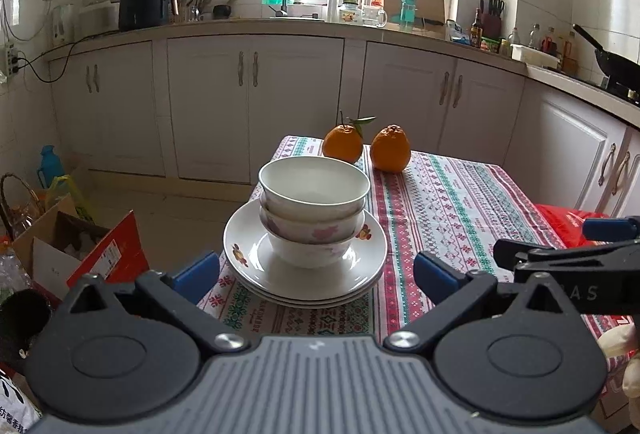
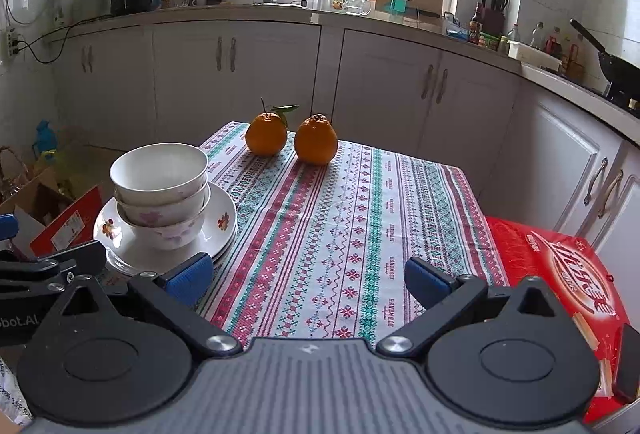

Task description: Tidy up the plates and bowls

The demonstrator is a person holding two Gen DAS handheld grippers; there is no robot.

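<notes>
White floral ceramic bowls (image 1: 314,212) sit nested on stacked white plates (image 1: 305,266) at twelve o'clock; sorting looks finished; left claw (image 1: 316,272) and right claw (image 2: 308,280) spread, empty.

Left hand-held two-finger gripper (image 1: 316,276) — grey ribbed plastic body at the near edge, a small white mark on top; two black arms on round black pivot housings, each with a raised disc, a triangular cut-out and a silver screw head at the inner joint; blue rectangular pads (image 1: 434,276) on the fingertips.

Right hand-held two-finger gripper (image 2: 308,276) — same build: grey ribbed body, black arms, silver screws, blue pads (image 2: 426,282).

Marking: white lettering on the black side of each unit, partly legible, "bot.AI" on the left one.
</notes>
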